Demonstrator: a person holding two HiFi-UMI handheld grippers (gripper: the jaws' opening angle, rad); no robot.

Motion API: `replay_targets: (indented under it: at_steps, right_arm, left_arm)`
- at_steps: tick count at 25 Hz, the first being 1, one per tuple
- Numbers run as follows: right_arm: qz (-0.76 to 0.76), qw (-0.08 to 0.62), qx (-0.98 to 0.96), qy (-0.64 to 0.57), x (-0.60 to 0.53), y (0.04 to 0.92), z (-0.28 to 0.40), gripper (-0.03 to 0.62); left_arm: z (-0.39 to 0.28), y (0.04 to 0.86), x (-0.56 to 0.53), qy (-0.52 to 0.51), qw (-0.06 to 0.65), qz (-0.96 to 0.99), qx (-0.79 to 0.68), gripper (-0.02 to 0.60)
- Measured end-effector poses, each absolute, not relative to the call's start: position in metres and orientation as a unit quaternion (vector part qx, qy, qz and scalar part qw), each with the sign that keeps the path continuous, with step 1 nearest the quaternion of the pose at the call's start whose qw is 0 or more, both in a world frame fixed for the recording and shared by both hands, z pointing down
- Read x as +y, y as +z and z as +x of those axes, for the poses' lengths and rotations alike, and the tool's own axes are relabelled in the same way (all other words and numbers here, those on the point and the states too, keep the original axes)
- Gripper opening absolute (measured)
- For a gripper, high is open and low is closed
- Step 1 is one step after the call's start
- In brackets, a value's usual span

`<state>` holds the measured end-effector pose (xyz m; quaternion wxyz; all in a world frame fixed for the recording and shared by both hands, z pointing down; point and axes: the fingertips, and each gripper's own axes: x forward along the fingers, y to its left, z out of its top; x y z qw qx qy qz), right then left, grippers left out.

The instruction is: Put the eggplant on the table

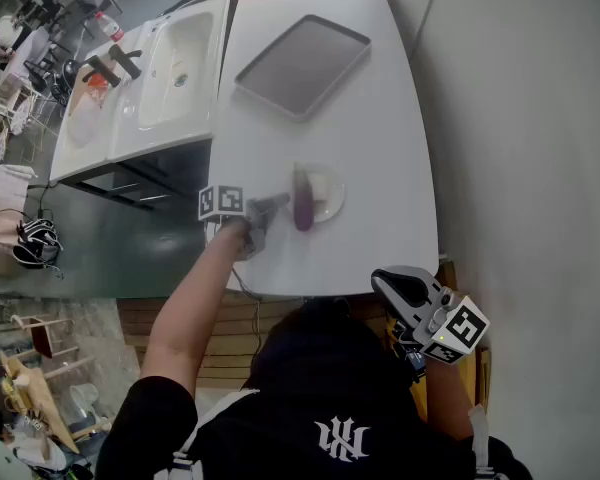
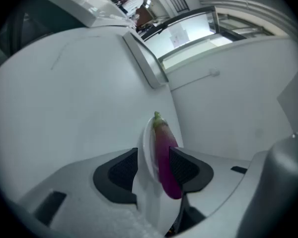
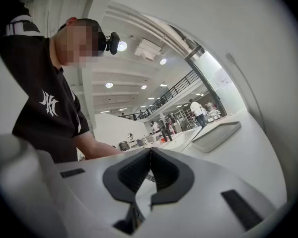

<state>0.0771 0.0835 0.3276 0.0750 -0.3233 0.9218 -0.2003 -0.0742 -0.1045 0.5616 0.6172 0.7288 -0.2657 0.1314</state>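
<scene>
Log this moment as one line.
stage: reaching | left tongs: open, straddling eggplant on plate | right tongs: shut, empty | eggplant: not yet on table

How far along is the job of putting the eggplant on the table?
Done: nothing yet. The eggplant lies on the small white plate, not on the bare table. In hand: the left gripper is at it, jaws apart around the eggplant and the plate rim. Left: close, lift, set it on the table. The right gripper is shut and empty.
</scene>
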Motion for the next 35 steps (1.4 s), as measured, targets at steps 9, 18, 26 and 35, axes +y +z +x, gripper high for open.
replay_targets:
  at_steps: [9, 18, 26, 35]
  right_arm:
    - [-0.330, 0.120, 0.909, -0.223, 0.046, 0.325, 0.107, 0.006]
    - [-0.293, 0.094, 0.895, -0.323, 0.043, 0.374, 0.120, 0.120]
    - [-0.266, 0.039, 0.863, -0.429, 0.064, 0.450, 0.095, 0.120]
    - [-0.234, 0.125, 0.791, -0.551, 0.090, 0.431, 0.112, 0.121]
  left_arm:
    - [-0.048, 0.563, -0.102, 0.133, 0.663, 0.701, -0.227, 0.020]
    - [-0.062, 0.510, -0.002, -0.043, 0.715, 0.674, -0.182, 0.017]
    - [-0.069, 0.481, 0.049, -0.149, 0.690, 0.696, -0.132, 0.017]
    - [-0.047, 0.400, 0.090, -0.217, 0.660, 0.717, -0.056, 0.017]
